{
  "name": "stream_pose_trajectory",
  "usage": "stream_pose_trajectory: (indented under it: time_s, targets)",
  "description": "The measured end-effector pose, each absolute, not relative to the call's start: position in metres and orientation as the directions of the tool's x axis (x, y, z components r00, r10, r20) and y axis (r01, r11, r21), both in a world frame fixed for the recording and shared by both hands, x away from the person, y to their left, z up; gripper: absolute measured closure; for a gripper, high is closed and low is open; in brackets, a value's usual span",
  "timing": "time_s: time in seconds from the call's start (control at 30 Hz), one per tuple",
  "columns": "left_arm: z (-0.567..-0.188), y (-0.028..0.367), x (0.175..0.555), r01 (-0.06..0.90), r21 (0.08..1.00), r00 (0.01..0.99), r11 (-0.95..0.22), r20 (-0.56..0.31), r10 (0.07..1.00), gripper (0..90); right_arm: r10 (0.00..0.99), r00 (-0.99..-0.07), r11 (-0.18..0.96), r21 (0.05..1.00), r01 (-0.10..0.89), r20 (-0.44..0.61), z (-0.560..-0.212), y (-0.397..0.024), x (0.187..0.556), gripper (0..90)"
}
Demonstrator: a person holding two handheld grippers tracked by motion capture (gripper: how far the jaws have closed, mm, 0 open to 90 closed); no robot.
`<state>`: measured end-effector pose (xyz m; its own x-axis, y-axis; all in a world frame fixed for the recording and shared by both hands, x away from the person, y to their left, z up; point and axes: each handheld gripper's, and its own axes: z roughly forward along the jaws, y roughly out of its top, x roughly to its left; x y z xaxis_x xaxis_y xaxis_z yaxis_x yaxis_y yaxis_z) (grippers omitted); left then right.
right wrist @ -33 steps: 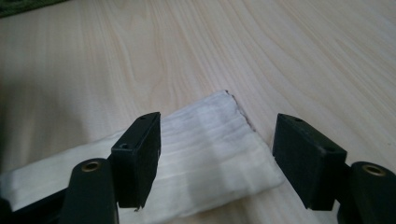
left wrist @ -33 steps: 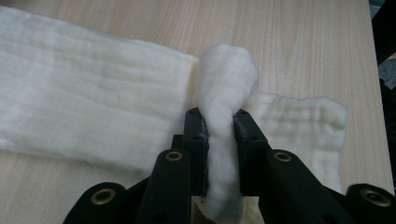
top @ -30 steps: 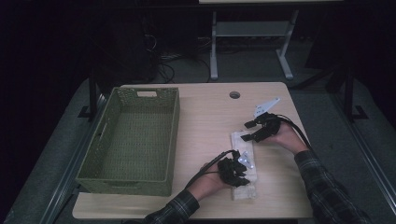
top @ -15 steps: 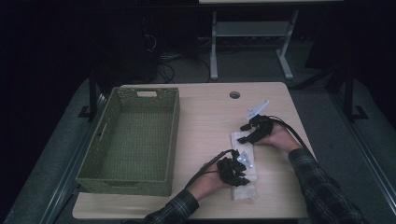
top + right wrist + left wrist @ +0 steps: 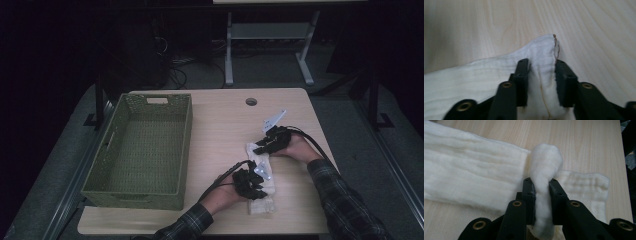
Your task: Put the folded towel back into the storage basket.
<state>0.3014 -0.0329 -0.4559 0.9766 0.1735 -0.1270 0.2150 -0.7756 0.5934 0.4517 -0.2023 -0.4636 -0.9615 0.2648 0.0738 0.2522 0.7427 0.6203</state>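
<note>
A white cloth [image 5: 262, 202] lies folded in a long strip on the right half of the wooden table [image 5: 220, 125]. My left gripper [image 5: 258, 192] is at the strip's near part, shut on a raised fold of the cloth [image 5: 545, 160] that bulges up between the left gripper's [image 5: 541, 185] pads. My right gripper [image 5: 262, 146] is at the strip's far end. Its jaws have just been closing, and in the right gripper view the right gripper [image 5: 541, 65] pinches a bunched corner of the cloth [image 5: 541, 47] between its pads.
A green woven basket [image 5: 186, 145] stands empty on the left half of the table. A round cable hole [image 5: 251, 102] sits near the far edge. Bare wood lies between the basket and the cloth. Table legs and cables stand in the dark beyond.
The right hand has come nearer and slightly left onto the cloth's far end, and its jaws have closed on that corner. The left gripper has kept still on its fold.
</note>
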Motion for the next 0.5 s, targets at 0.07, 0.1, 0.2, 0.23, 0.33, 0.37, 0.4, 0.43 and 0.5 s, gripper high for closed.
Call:
stream_pose_trajectory:
  time_s: [0.07,0.1,0.2,0.23,0.33,0.37,0.4,0.43,0.5]
  targets:
    - [-0.4559,-0.0329,0.3014,0.215,0.594,0.977,-0.775,-0.127,0.174,77.2,0.261,-0.962,0.742,0.620,0.256,0.085,-0.4636,-0.2022,0.4511,72.8]
    - [-0.4559,-0.0329,0.3013,0.214,0.594,0.977,-0.776,-0.126,0.173,77.2,0.258,-0.962,0.741,0.620,0.257,0.091,-0.4638,-0.2021,0.4507,74.9]
    - [-0.4559,-0.0326,0.3016,0.216,0.594,0.976,-0.775,-0.127,0.174,77.7,0.269,-0.956,0.737,0.614,0.283,0.118,-0.4636,-0.2023,0.4505,79.8]
    - [-0.4559,-0.0322,0.3023,0.216,0.594,0.976,-0.775,-0.129,0.173,78.1,0.273,-0.955,0.736,0.613,0.287,0.119,-0.4636,-0.2021,0.4504,80.0]
    - [-0.4553,-0.0313,0.3030,0.215,0.596,0.977,-0.774,-0.134,0.168,79.2,0.288,-0.950,0.736,0.606,0.301,0.122,-0.4625,-0.2010,0.4493,80.3]
    - [-0.4553,-0.0313,0.3030,0.215,0.596,0.977,-0.774,-0.134,0.168,79.6,0.288,-0.950,0.736,0.606,0.301,0.122,-0.4625,-0.2010,0.4493,80.3]
    - [-0.4549,-0.0309,0.3031,0.213,0.596,0.977,-0.774,-0.136,0.164,79.6,0.293,-0.948,0.736,0.603,0.308,0.126,-0.4617,-0.2009,0.4492,80.3]
    - [-0.4543,-0.0304,0.3030,0.212,0.597,0.977,-0.774,-0.138,0.162,79.7,0.294,-0.947,0.734,0.604,0.310,0.129,-0.4612,-0.2009,0.4492,80.3]
    - [-0.4521,-0.0292,0.3022,0.218,0.606,0.976,-0.765,-0.144,0.163,79.8,0.293,-0.947,0.729,0.610,0.310,0.131,-0.4595,-0.2009,0.4490,80.3]
